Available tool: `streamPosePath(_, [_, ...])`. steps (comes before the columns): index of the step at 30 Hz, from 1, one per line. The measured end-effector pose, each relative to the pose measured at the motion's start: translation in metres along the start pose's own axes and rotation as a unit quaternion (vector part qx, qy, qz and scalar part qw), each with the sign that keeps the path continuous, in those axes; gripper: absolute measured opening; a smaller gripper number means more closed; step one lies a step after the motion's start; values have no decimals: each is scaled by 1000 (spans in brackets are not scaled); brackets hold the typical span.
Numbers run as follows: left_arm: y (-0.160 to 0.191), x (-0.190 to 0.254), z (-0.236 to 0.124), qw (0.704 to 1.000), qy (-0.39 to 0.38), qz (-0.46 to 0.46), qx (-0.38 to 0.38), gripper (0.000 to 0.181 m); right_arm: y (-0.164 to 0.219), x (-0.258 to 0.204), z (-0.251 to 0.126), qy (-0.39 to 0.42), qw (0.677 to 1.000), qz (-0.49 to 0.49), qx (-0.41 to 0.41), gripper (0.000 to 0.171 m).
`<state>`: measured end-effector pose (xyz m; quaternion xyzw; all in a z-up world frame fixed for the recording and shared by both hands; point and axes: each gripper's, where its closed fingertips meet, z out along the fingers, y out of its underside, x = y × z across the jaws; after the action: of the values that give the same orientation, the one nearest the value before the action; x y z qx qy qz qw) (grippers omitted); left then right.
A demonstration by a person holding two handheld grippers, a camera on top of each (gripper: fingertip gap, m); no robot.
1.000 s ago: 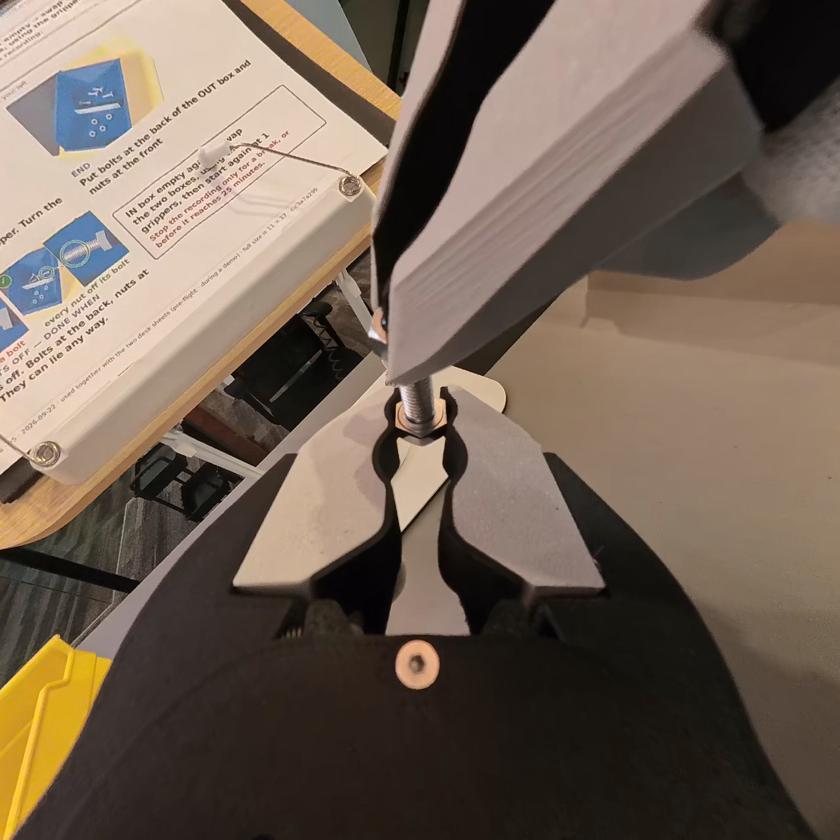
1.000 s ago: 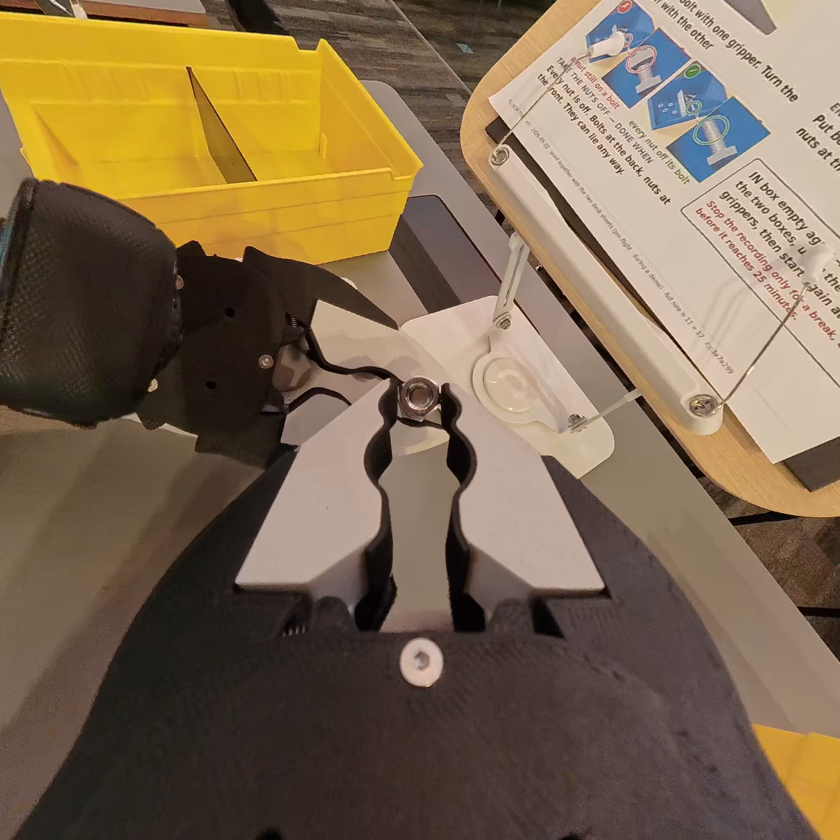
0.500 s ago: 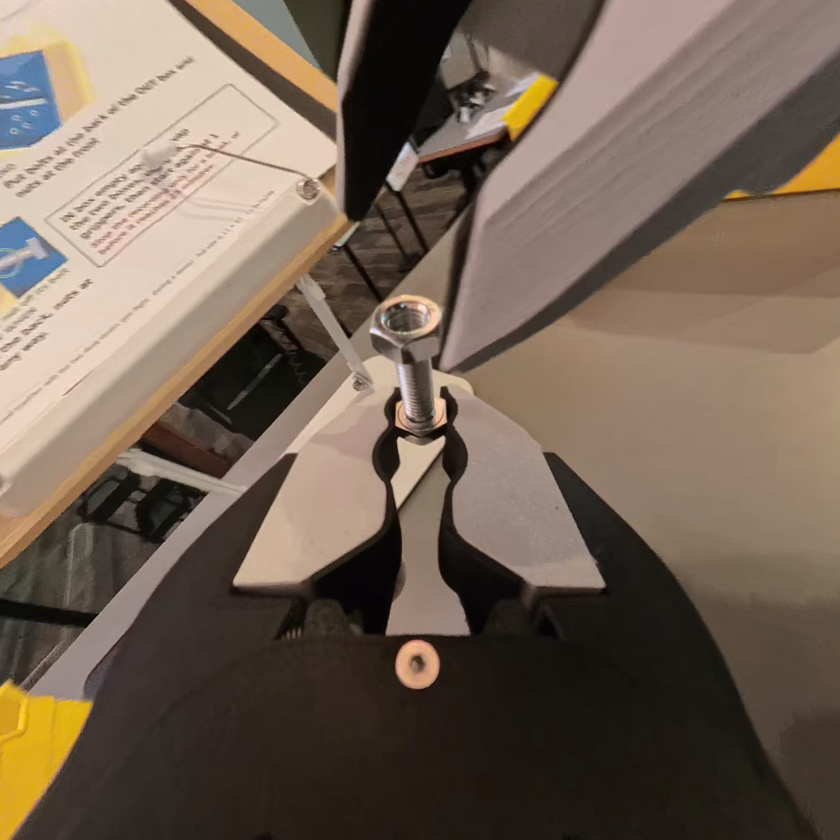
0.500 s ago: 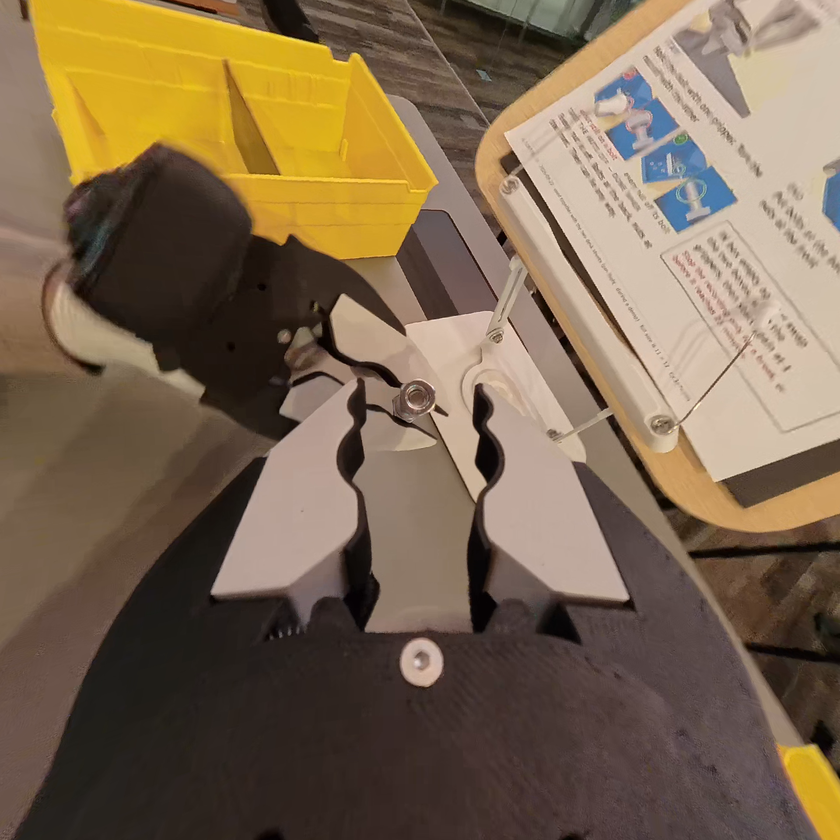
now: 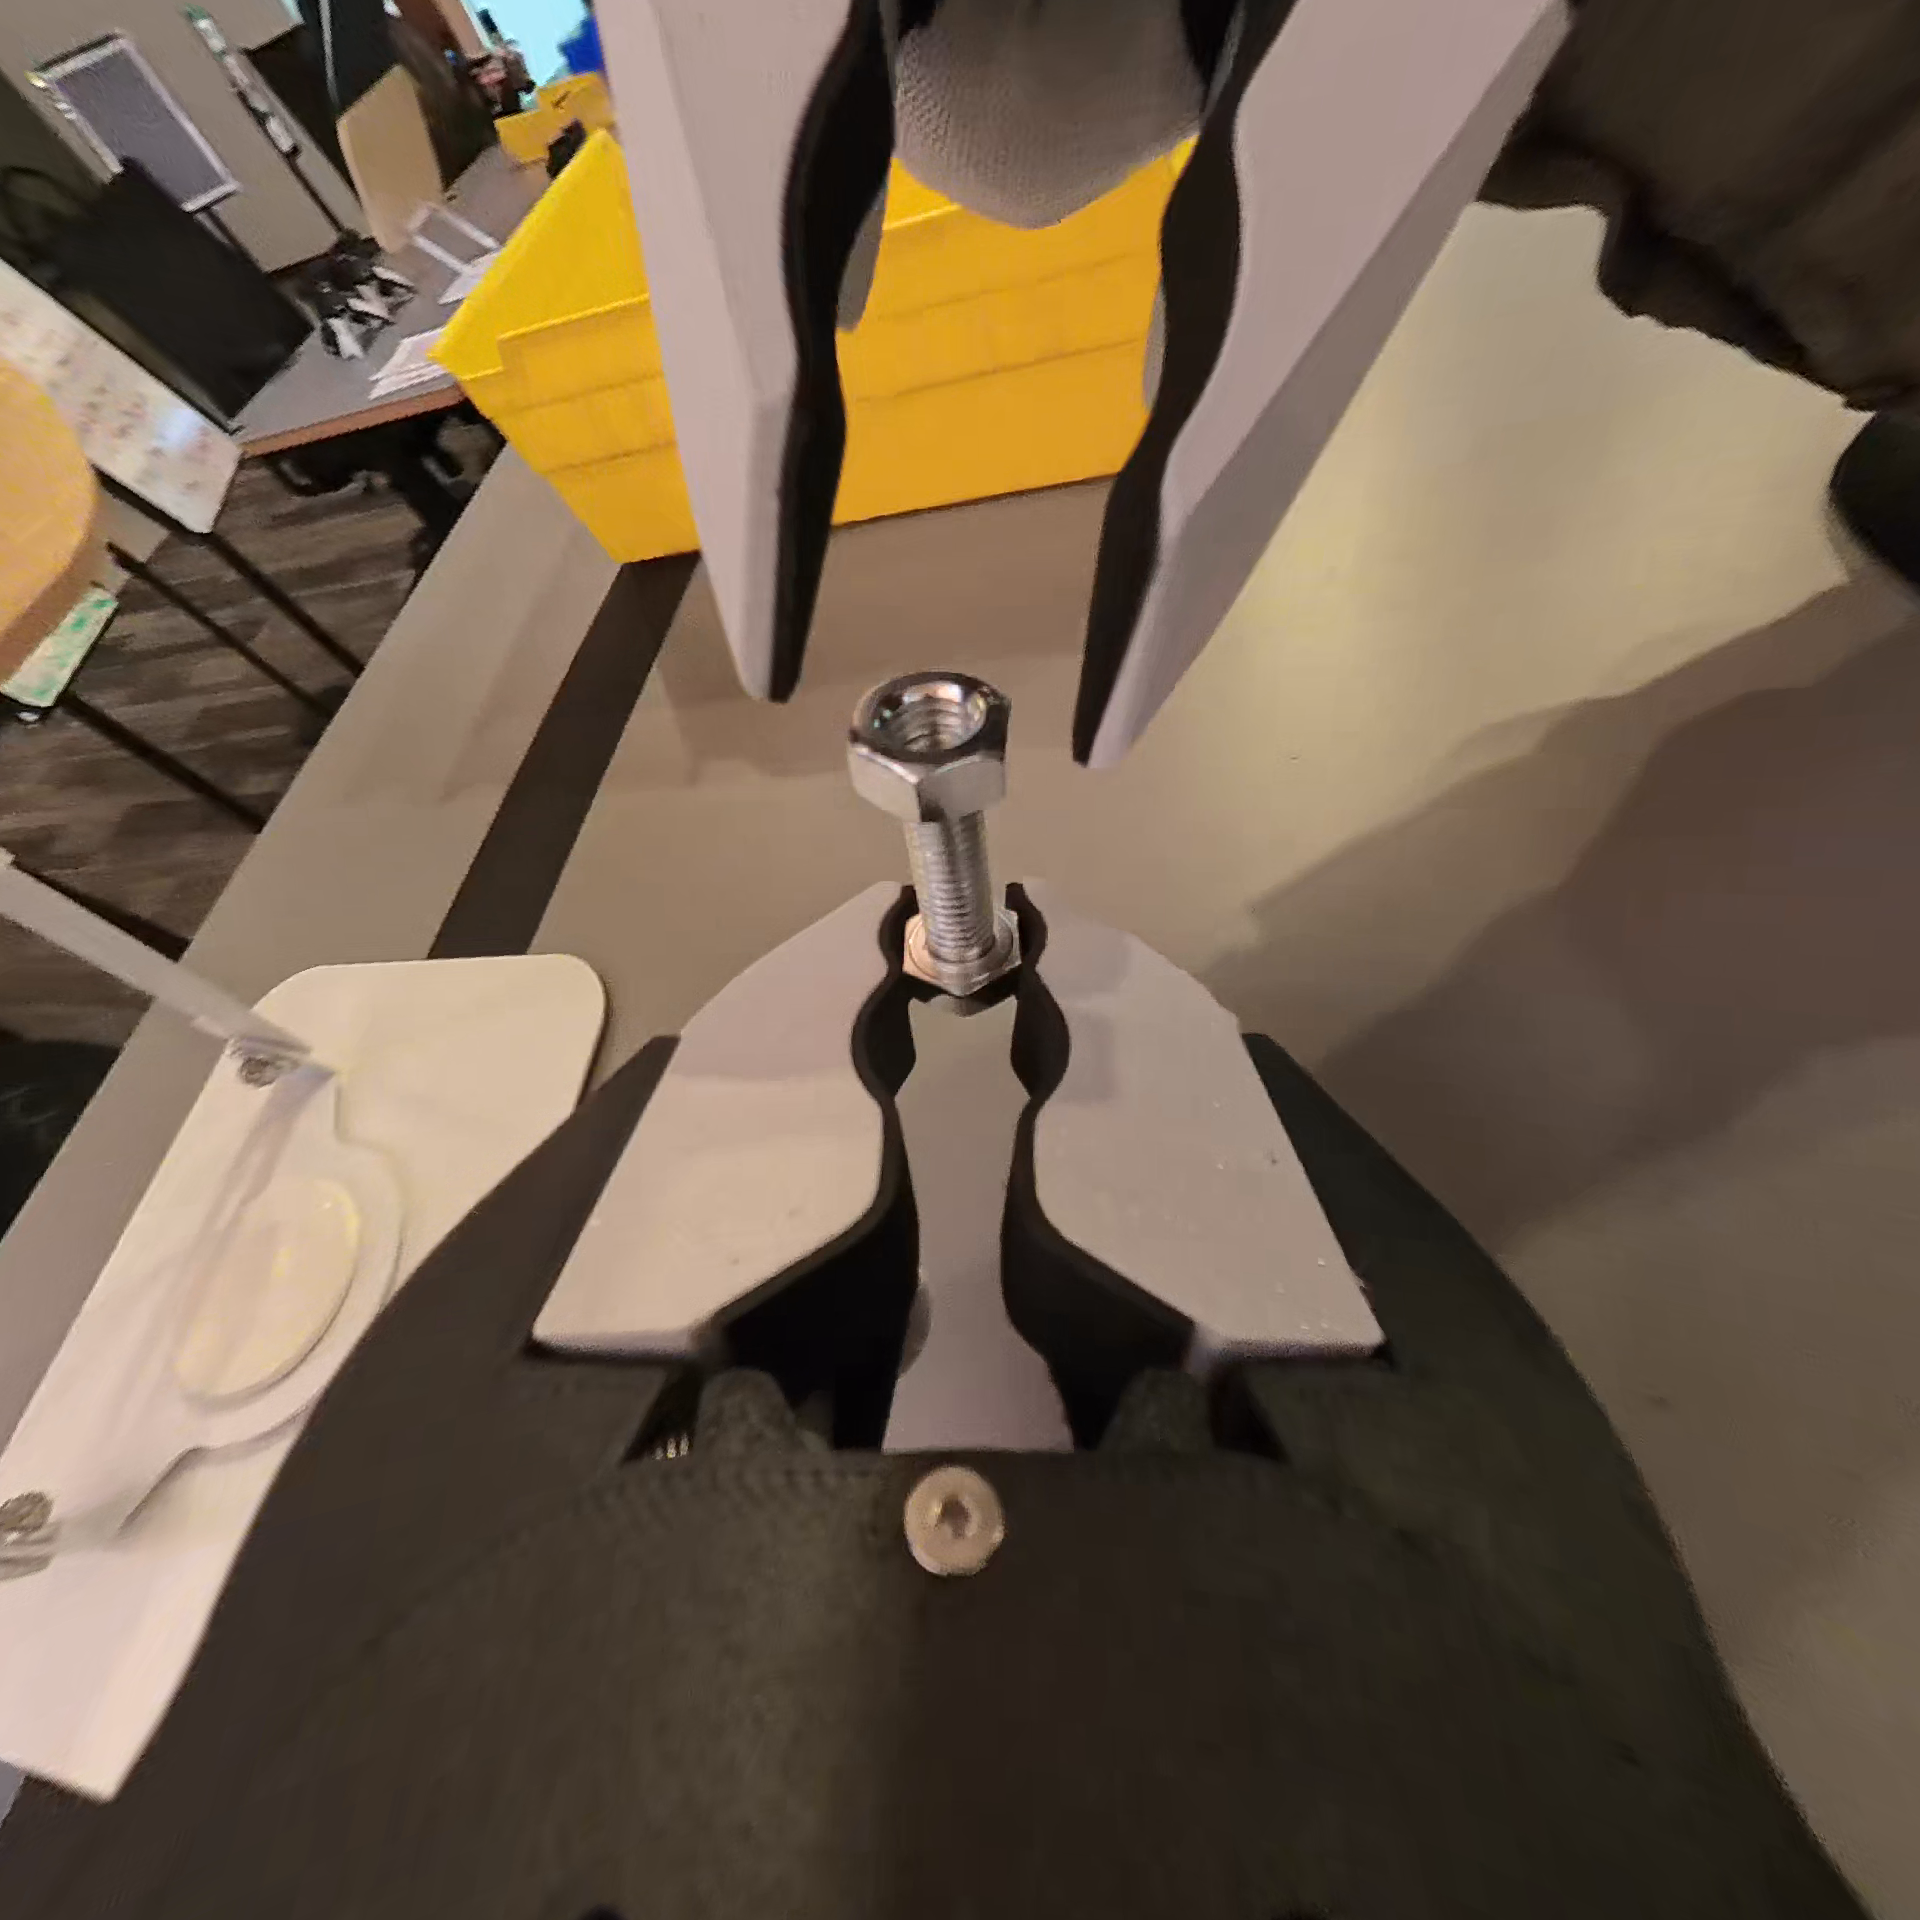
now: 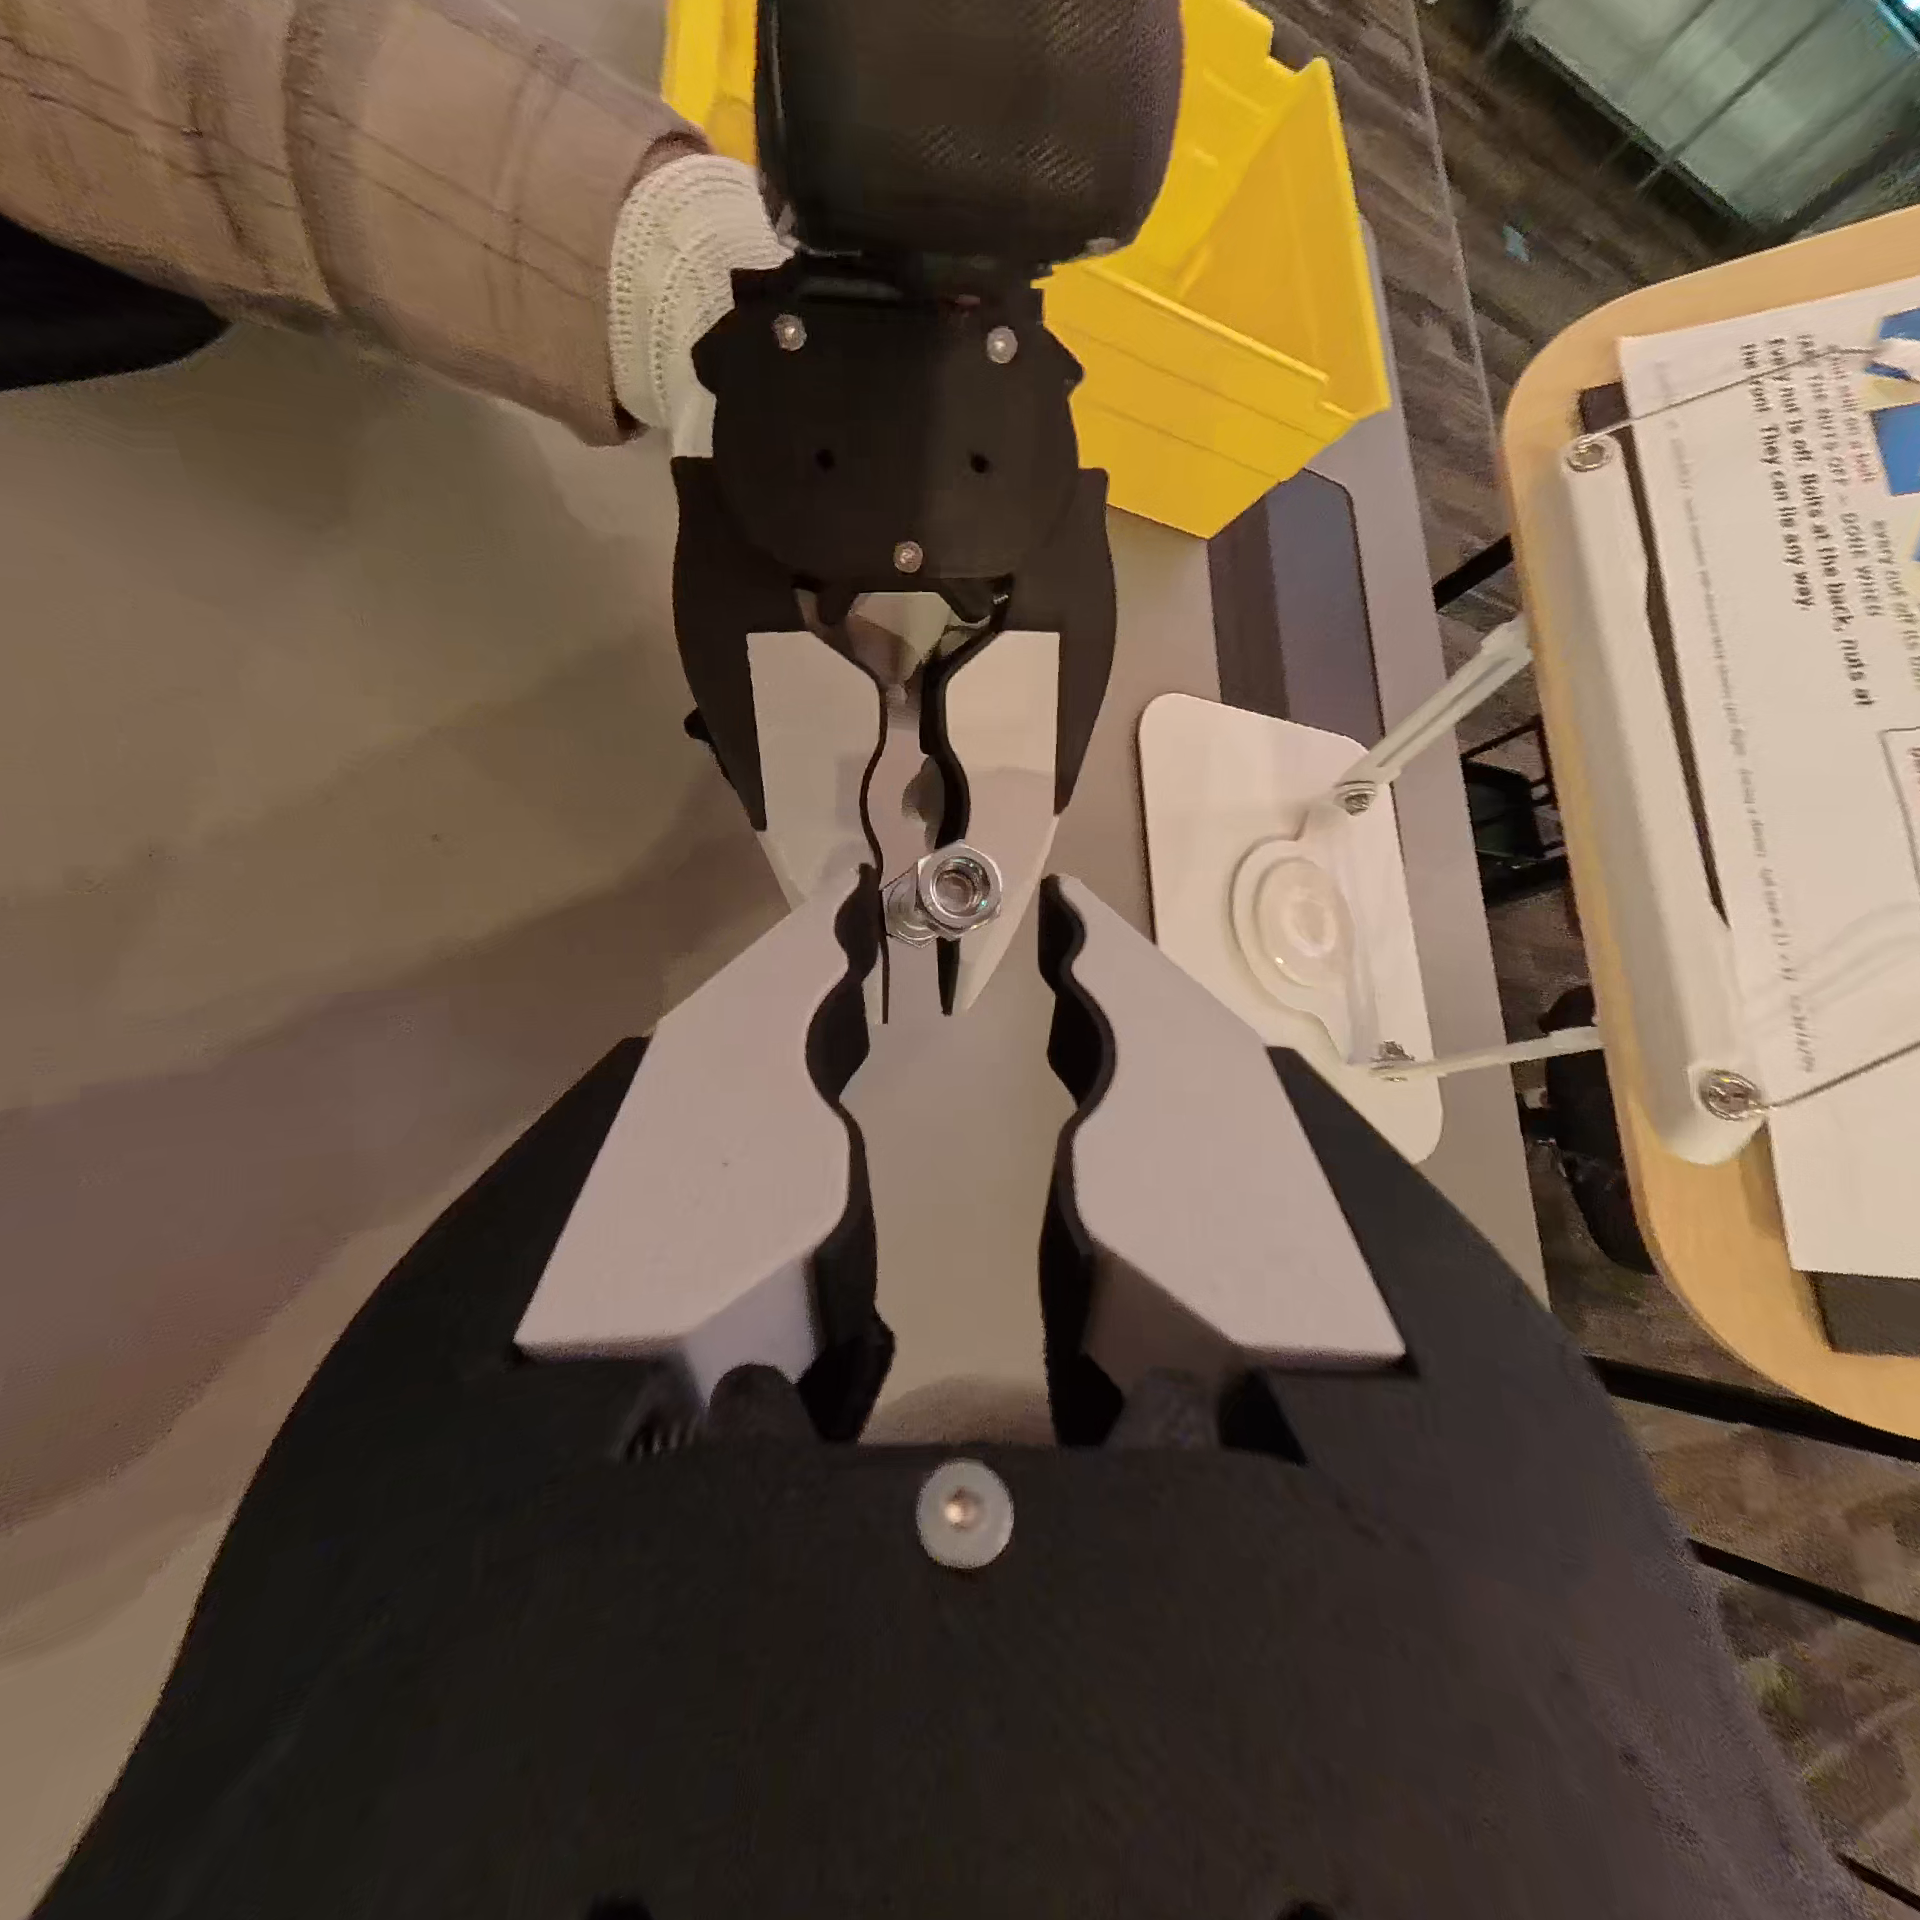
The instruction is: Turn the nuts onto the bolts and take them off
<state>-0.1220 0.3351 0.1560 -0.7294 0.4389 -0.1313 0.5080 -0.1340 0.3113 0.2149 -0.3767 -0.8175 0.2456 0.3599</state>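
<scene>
A shiny silver bolt (image 5: 951, 894) stood out from the tip of the left tool (image 5: 961, 961), its hex head pinched between the fingers and its threaded shank bare. A silver hex nut (image 5: 928, 750) sat on the very end of the shank, threaded hole facing outward, well apart from the head

Bolt (image 5: 954, 894) head hidden between the clamping jaws.

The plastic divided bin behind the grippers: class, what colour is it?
Bright yellow plastic bin, plain and unpatterned; the left wrist view shows it best.
</scene>
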Motion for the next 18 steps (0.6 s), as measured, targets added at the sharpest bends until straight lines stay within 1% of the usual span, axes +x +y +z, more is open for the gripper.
streamPosePath(6, [1,4,2,1000,10,2,-3,15,-2,-3,1,-12,1000,1,7,9])
streamPosePath(13, [-2,2,1,1000,4,-2,10,15,-3,0,2,-9,1000,20,10,7])
streamPosePath(18, [-5,0,0,1000,-3,2,18,15,-8,-1,-1,-14,999,25,29,6])
